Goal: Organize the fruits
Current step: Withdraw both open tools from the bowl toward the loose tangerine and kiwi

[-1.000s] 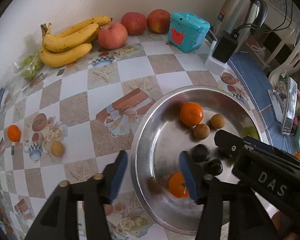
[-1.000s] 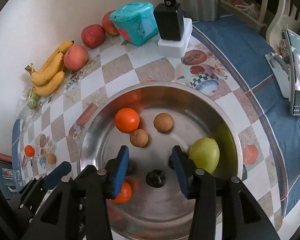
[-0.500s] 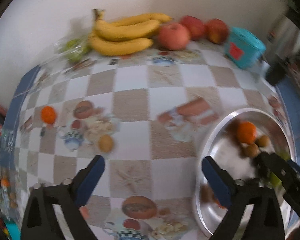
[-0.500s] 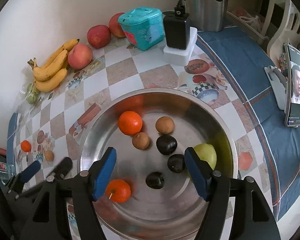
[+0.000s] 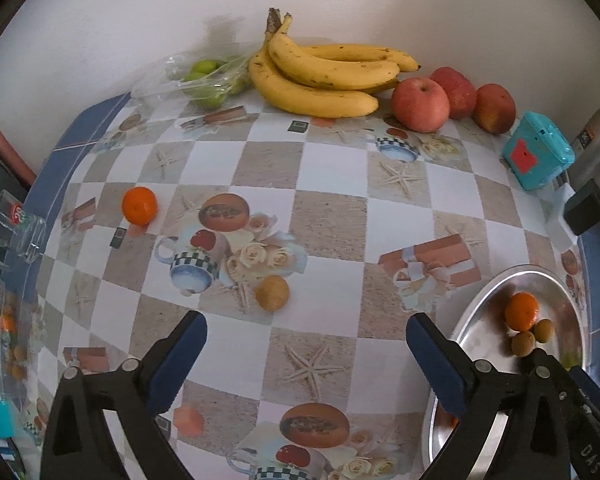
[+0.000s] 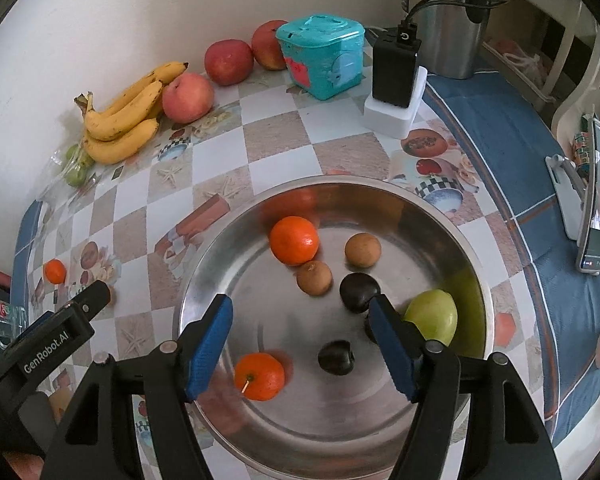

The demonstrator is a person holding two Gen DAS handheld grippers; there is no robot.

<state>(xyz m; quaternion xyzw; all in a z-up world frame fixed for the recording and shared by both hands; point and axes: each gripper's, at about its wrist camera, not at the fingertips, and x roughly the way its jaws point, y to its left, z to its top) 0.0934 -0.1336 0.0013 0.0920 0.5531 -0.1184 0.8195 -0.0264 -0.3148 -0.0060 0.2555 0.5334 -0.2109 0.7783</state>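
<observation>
Left wrist view: your left gripper (image 5: 306, 354) gapes wide, empty, above the tablecloth (image 5: 332, 216); a small tan fruit (image 5: 273, 293) lies just ahead. Right wrist view: your right gripper (image 6: 300, 340) hangs released over the steel bowl (image 6: 384, 186) holding glossy oranges (image 6: 294, 240).

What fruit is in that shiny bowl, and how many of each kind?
Oranges: 2
Small brown fruits: 2
Dark fruits: 3, one half hidden
Green apple: 1
Total: 8
</observation>
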